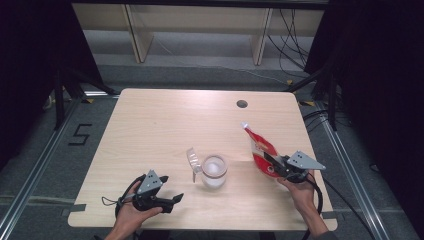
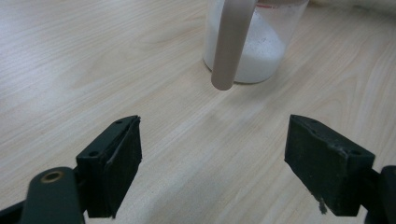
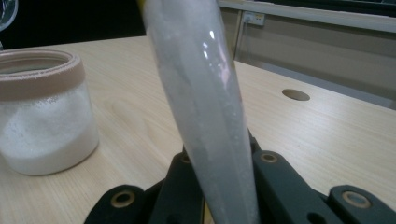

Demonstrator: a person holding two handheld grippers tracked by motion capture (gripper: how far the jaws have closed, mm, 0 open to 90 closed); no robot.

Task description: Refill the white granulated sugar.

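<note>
A clear jar (image 1: pixel 214 171) with a beige rim, partly filled with white powder, stands open near the table's front middle. Its clear lid (image 1: pixel 192 159) hangs to the jar's left on a beige strap (image 2: pixel 231 42). To the jar's right, my right gripper (image 1: pixel 274 167) is shut on the lower end of a red and white pouch (image 1: pixel 261 150), whose narrow top points up and away. In the right gripper view the pouch (image 3: pixel 201 93) rises pale between the jaws, with the jar (image 3: pixel 44 116) at the left. My left gripper (image 1: pixel 171 189) rests open at the front left, facing the jar (image 2: pixel 261 51), its jaws empty.
The light wooden table (image 1: pixel 165 125) has a round cable hole (image 1: pixel 242 104) at its back right. Beyond the far edge are grey floor, cables and wooden furniture legs. Dark curtains flank both sides.
</note>
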